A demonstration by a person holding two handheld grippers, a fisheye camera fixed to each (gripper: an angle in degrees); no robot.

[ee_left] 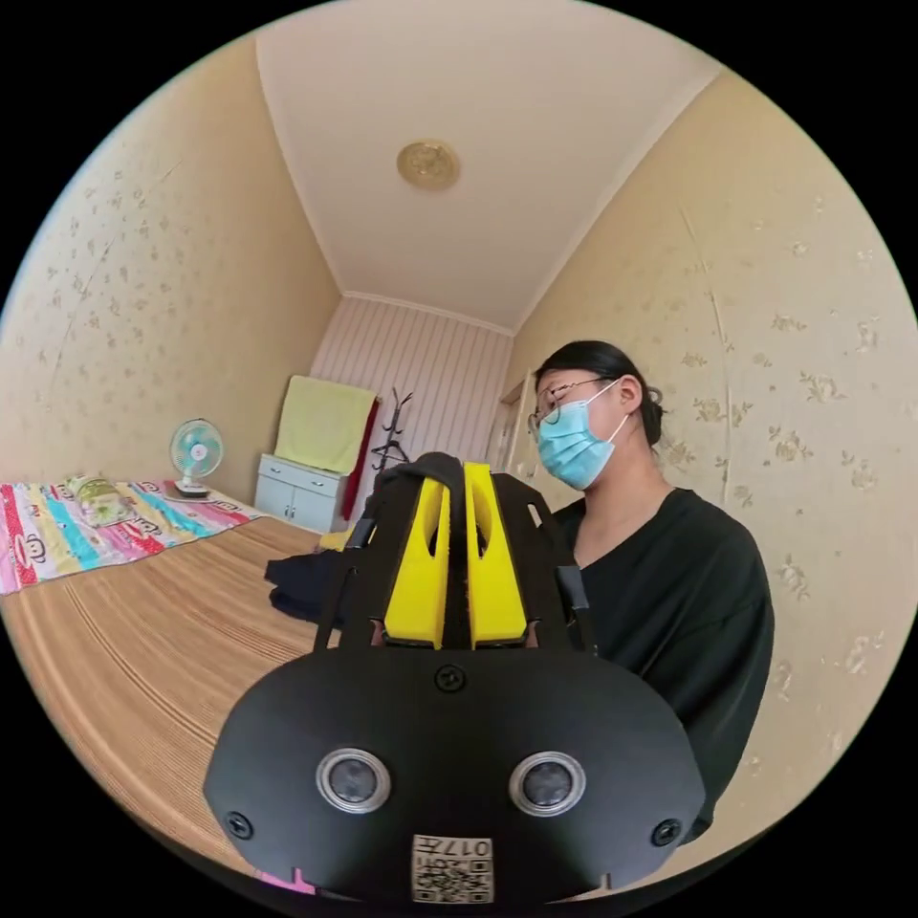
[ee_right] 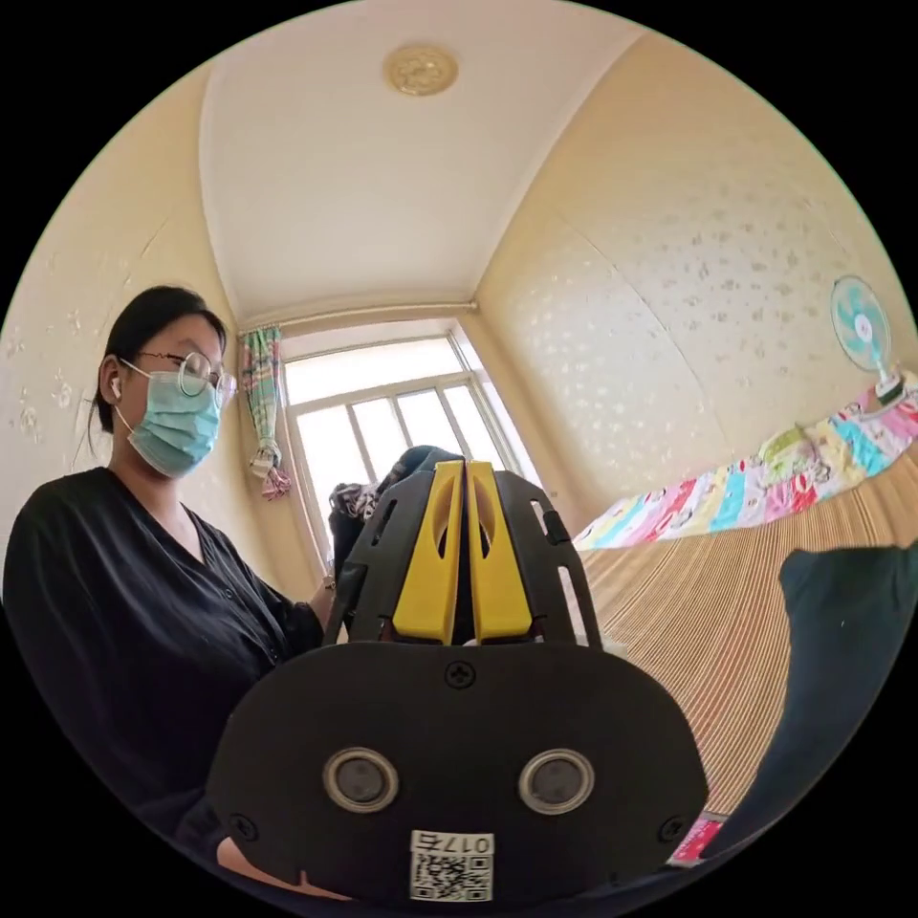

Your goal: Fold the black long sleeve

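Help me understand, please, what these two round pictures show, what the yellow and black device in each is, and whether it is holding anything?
Each picture comes from a fisheye camera riding on a handheld two-jaw gripper; there is no robot arm, a person holds one in each hand. In the left gripper view, the left gripper shows its yellow jaws close together, with black fabric bunched at the tips, so it seems to pinch the black long sleeve. In the right gripper view, the right gripper looks the same, jaws nearly closed with dark cloth at the tips. More dark fabric lies on the striped woven mat. Beyond it are a colourful sheet and a small fan.
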